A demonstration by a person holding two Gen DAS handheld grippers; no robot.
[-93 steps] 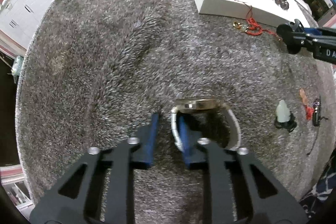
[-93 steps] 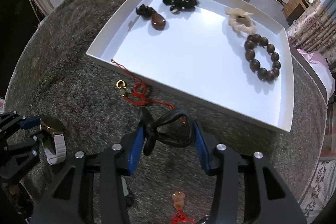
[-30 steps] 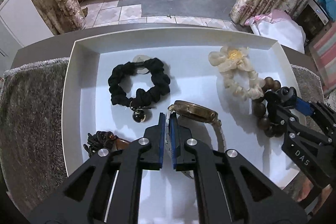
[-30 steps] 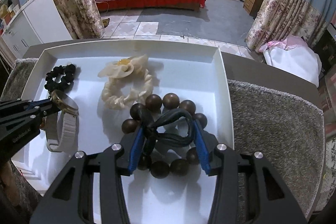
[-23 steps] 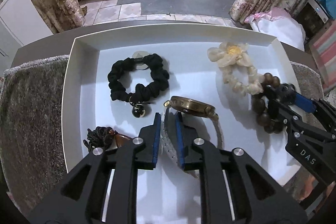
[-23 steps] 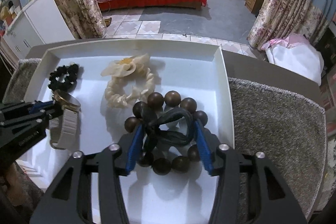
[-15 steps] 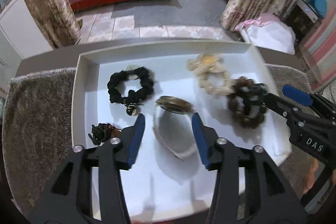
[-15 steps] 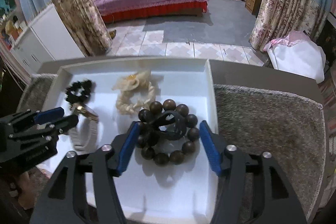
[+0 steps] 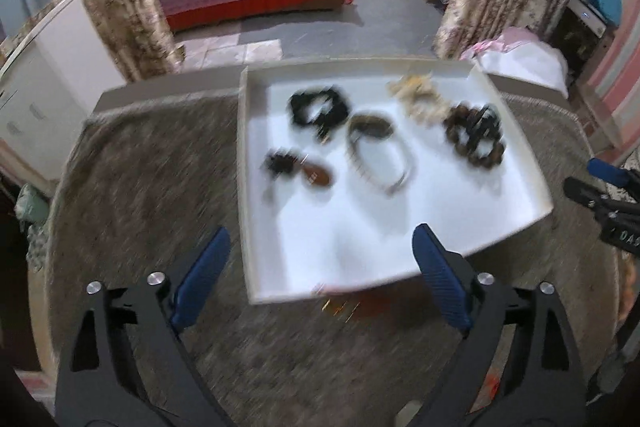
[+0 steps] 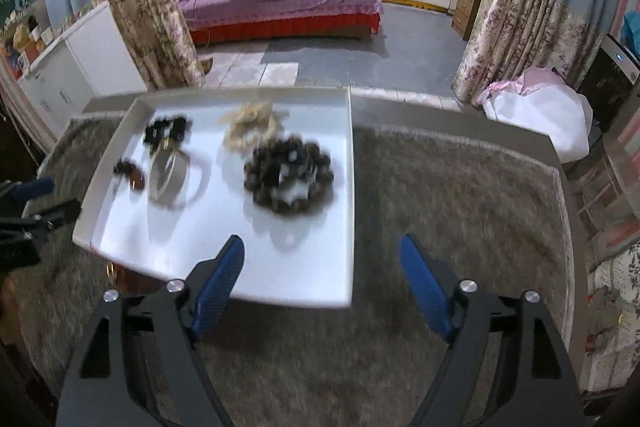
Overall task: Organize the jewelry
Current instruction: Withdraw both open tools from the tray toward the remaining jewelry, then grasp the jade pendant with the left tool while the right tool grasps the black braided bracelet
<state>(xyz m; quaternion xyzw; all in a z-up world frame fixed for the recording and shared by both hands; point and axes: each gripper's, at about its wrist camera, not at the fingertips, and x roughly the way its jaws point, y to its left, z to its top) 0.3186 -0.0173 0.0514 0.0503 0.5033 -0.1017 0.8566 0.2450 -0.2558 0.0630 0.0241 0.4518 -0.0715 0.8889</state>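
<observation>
jewelry sits in the white tray (image 9: 532, 187) at mid-frame: watch (image 9: 378, 155) in the centre, bead bracelet (image 9: 476, 139) to its right with a dark hair tie (image 10: 294, 163) on it, black scrunchie (image 9: 318, 107) upper left. both tools are spread open and empty – left gripper (image 9: 320, 267) and right gripper (image 10: 320, 267) low in their frames. a red cord piece (image 9: 360, 305) lies blurred on the rug (image 9: 140, 187) just below the tray's near edge, so a fast sweep could snag it or nudge the tray. a second ago the left jaws pinched the watch strap and the right held the tie over the beads – now both pieces are released and the grippers have backed off.
</observation>
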